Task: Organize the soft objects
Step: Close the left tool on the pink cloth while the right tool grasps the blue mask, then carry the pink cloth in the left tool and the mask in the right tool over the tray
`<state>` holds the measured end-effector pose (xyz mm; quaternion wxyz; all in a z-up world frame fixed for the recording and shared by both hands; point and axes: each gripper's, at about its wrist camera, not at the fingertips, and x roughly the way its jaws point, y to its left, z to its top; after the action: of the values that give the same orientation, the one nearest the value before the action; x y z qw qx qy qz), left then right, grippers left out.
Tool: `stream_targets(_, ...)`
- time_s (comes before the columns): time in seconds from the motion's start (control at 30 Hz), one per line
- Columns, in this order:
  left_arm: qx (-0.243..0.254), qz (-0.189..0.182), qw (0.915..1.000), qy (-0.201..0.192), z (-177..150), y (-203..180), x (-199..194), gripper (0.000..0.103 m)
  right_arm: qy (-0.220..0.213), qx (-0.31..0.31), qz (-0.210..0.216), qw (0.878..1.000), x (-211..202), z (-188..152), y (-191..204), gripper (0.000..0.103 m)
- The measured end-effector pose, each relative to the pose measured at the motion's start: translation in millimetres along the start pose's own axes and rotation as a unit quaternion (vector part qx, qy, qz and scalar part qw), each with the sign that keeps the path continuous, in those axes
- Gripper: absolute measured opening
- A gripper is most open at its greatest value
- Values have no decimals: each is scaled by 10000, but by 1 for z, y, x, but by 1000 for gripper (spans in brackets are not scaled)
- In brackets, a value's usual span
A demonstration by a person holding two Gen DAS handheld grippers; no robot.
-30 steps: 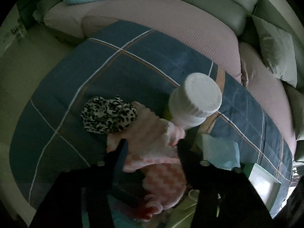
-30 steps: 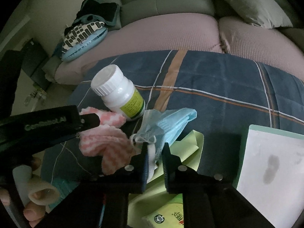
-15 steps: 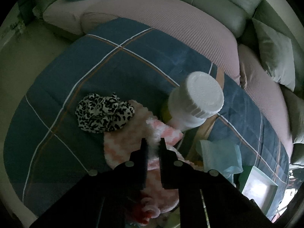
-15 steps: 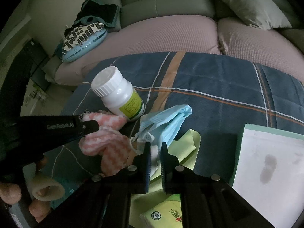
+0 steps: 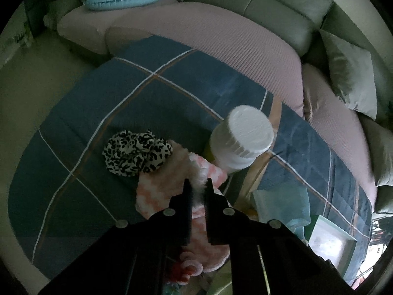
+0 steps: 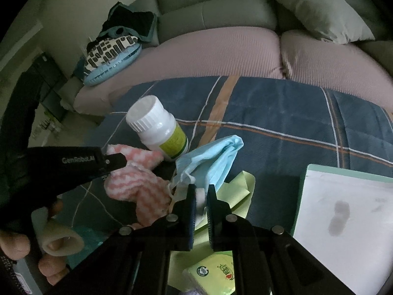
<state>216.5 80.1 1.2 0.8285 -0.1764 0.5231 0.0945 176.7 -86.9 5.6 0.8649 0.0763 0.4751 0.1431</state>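
Observation:
My left gripper [image 5: 198,186] is shut on a fold of the pink-and-white fuzzy sock [image 5: 157,191], which lies on the blue plaid blanket [image 5: 118,98]; the sock also shows in the right wrist view [image 6: 137,186]. A leopard-print scrunchie [image 5: 135,152] lies just left of the sock. My right gripper [image 6: 201,191] is shut on the white edge of a light blue face mask [image 6: 216,157] and holds it lifted off the blanket. The left gripper [image 6: 115,161] shows from the side in the right wrist view.
A white pill bottle [image 5: 242,137] stands right behind the sock and mask [image 6: 157,127]. Yellow-green paper [image 6: 238,184], a tissue pack [image 6: 213,272] and a white-and-green box [image 6: 343,211] lie at right. A sofa with pink cushions [image 6: 221,51] is behind.
My left gripper closed from wide open onto the pink sock. My right gripper stayed shut on the mask and lifted it, so the mask now stands more upright.

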Motion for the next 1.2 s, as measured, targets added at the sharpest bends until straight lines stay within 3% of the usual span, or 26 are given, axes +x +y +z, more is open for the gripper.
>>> stream_targets(0.57, -29, -222, 9992, -337, -4, 1, -32, 8, -249, 135, 117, 9995, -22, 4, -8, 4)
stream_targets(0.93, 89, -741, 9911, -1101, -6, -6, -96, 8, -1018, 146, 27, 9947, -91, 11, -15, 4)
stream_targets(1.2, 638, -1229, 9785, -1529, -22, -41, -143, 8, -1631, 298, -513, 9848, -158, 3, -41, 4)
